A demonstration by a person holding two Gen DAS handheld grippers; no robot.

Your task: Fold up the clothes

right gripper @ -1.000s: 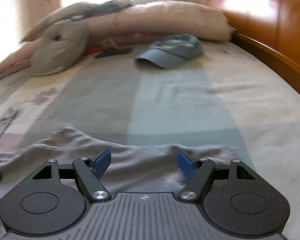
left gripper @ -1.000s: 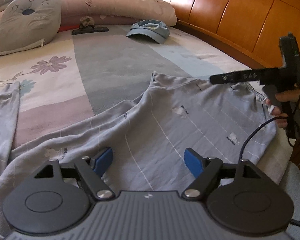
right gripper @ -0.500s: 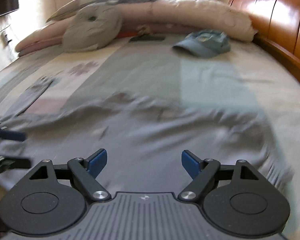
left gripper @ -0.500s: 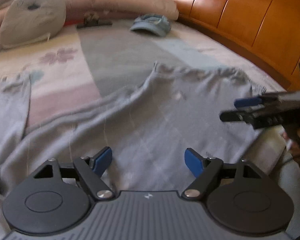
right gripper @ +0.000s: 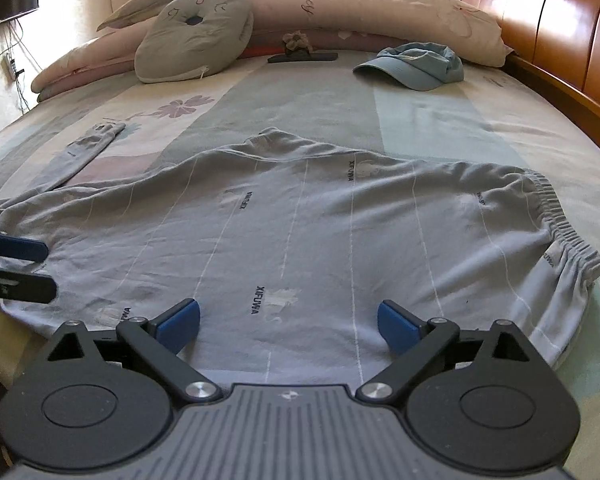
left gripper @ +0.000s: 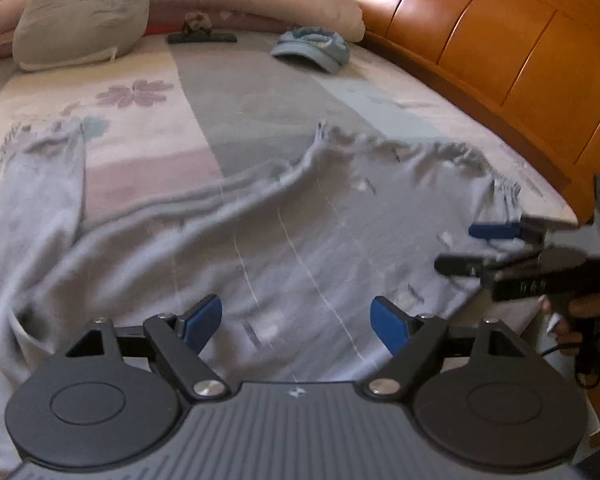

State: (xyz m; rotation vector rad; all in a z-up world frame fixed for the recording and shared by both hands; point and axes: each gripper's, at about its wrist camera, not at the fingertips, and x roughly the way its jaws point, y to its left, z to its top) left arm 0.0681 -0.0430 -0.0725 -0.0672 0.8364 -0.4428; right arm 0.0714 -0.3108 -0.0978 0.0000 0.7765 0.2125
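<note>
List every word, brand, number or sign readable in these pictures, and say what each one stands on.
"XIFUWA": dark letters printed repeatedly on the grey pants, clearest near the front, in the right wrist view.
Cursive script on the long pink pillow: too faint to read.
Stitched marks on the grey cushion: shapes, not legible words.
Blue cap: no readable text.
Left wrist view: the pants' prints are blurred, unreadable.

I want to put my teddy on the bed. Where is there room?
The bare sheet between the grey trousers and the blue cap is free. The pillows and cushion crowd the far edge.
</note>
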